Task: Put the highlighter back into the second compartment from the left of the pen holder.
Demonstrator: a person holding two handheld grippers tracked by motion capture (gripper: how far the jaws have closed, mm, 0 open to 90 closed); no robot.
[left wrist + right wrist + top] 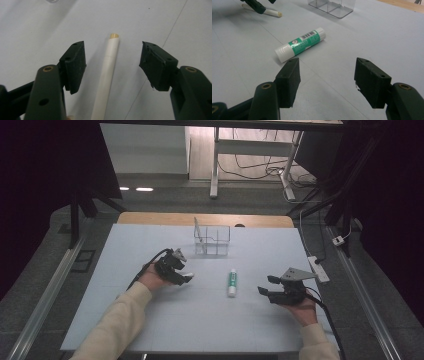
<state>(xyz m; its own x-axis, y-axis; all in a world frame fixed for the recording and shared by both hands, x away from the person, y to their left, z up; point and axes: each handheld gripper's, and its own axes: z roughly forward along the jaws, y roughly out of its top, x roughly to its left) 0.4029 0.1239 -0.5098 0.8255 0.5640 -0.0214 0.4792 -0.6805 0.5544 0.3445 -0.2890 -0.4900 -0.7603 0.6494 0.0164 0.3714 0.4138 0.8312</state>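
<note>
A white pen with a tan tip lies on the pale blue table, straddled by my open left gripper, whose jaws do not touch it. In the high view the left gripper sits left of centre with the pen poking out beside it. A green and white glue stick lies mid-table. My right gripper stands open to its right, nothing between its jaws. From the right gripper view, the glue stick lies just beyond the left jaw of the right gripper.
A clear plastic organiser box with compartments stands at the back centre of the table; it also shows as the clear box in the right gripper view. A power strip lies off the table's right edge.
</note>
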